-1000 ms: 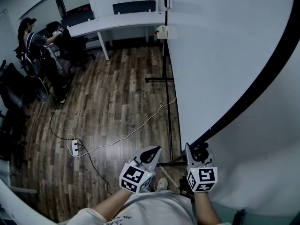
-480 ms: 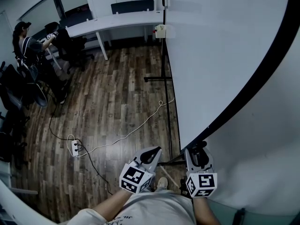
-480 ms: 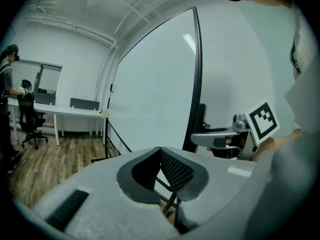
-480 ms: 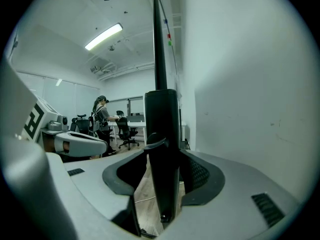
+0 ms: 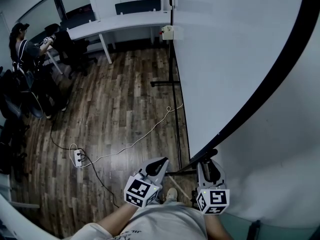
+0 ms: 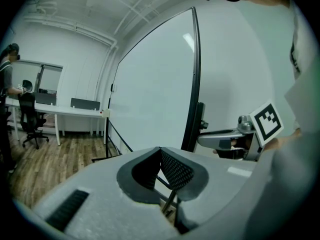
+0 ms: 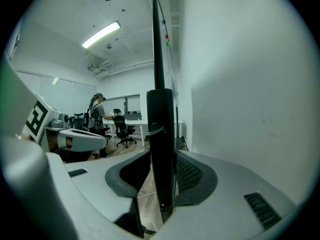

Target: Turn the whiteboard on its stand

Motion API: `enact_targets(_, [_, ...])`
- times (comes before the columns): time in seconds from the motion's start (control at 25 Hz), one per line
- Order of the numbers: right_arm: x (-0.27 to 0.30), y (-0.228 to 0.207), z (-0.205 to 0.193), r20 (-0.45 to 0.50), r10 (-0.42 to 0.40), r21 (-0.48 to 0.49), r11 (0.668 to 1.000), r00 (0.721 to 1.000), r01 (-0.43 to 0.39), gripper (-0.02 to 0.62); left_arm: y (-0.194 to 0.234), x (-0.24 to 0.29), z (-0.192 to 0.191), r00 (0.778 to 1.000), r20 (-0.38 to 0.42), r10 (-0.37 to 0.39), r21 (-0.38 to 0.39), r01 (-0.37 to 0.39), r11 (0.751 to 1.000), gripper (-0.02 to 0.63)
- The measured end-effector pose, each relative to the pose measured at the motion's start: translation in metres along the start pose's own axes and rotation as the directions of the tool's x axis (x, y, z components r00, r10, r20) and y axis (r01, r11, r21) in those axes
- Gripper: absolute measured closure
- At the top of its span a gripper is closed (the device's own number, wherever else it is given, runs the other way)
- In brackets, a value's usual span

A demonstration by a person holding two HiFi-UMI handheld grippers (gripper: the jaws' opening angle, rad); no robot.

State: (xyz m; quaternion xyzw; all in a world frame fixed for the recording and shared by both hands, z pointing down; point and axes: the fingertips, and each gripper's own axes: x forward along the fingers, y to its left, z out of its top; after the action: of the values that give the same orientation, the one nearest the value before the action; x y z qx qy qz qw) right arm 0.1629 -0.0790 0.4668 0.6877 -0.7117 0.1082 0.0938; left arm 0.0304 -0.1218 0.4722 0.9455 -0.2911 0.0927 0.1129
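Looking down, there's a dark wood-plank floor [image 5: 115, 109] with a power strip [image 5: 79, 157] and its cable, and a long white worktop [image 5: 120, 21] along the far wall. The tall whiteboard [image 5: 225, 59] on its stand [image 5: 175, 109] fills the right side. The right claw [image 5: 210, 160] is at its near lower corner. Its jaws, just now closing, straddle the black frame [image 7: 161, 134], with a sliver of floor showing beside it. The left claw [image 5: 162, 160] hangs just beside, tips together, holding nothing.
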Motion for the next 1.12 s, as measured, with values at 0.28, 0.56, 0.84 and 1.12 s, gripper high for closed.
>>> enact_targets(0.28, [-0.002, 0.022, -0.013, -0.035, 0.059, 0.01, 0.998, 0.998, -0.058, 0.553, 0.002, -0.003, 0.002, 1.0, 0.004, 0.004, -0.001, -0.004, 1.0, 0.595])
enact_targets(0.56, [0.012, 0.053, -0.014, -0.042, 0.172, 0.013, 0.985, 0.984, -0.172, 0.588, 0.004, -0.008, 0.001, 0.999, 0.015, 0.034, 0.005, -0.034, 0.999, 0.595])
enact_targets(0.84, [0.021, 0.073, -0.013, -0.06, 0.225, 0.015, 0.974, 0.972, -0.225, 0.588, 0.013, -0.017, 0.001, 0.998, 0.014, 0.067, -0.007, -0.067, 0.998, 0.595])
enact_targets(1.12, [0.024, 0.08, -0.015, -0.071, 0.247, 0.014, 0.969, 0.966, -0.246, 0.588, 0.019, -0.024, -0.003, 0.996, 0.009, 0.09, -0.02, -0.09, 0.996, 0.595])
